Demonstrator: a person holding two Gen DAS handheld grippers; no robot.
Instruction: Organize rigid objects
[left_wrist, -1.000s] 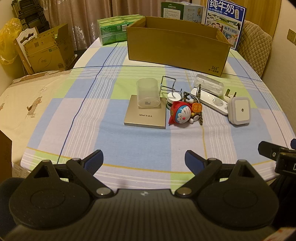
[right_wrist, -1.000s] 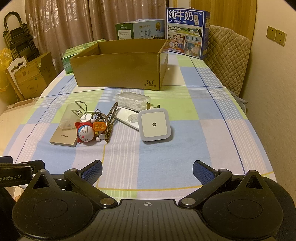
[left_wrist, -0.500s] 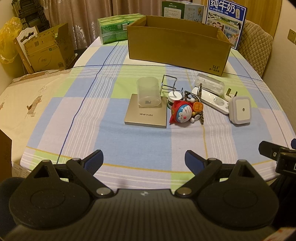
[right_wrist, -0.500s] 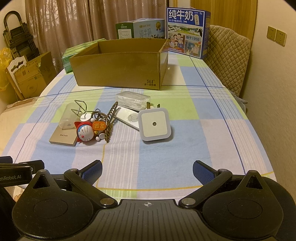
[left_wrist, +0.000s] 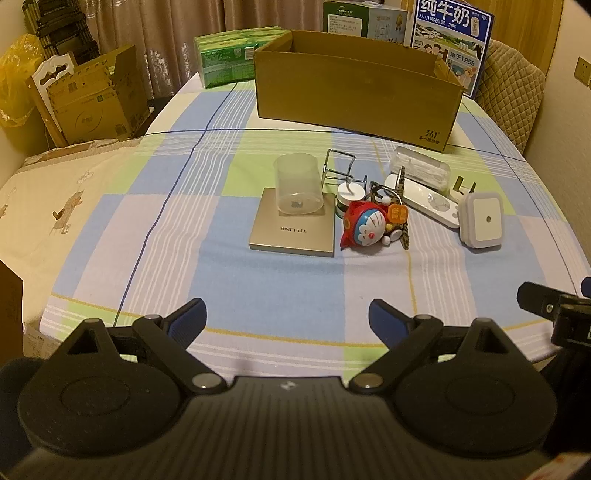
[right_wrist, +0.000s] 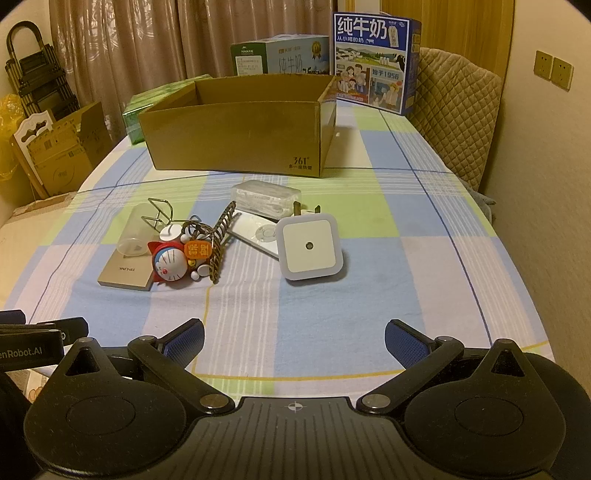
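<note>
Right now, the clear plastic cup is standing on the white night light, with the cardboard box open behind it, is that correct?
Not quite: the clear plastic cup stands on the flat gold box, not the white night light, as the left wrist view shows. The cardboard box is indeed open behind it.

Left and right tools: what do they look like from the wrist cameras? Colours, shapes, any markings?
Both match. The left tool and right tool each have a ribbed black body, two round black discs, black linkage arms with silver pivot pins, and blue textured pads. The right view shows white lettering ending "nRobot.AI" on the left tool's side. No cables, hands or sleeves are visible.
</note>
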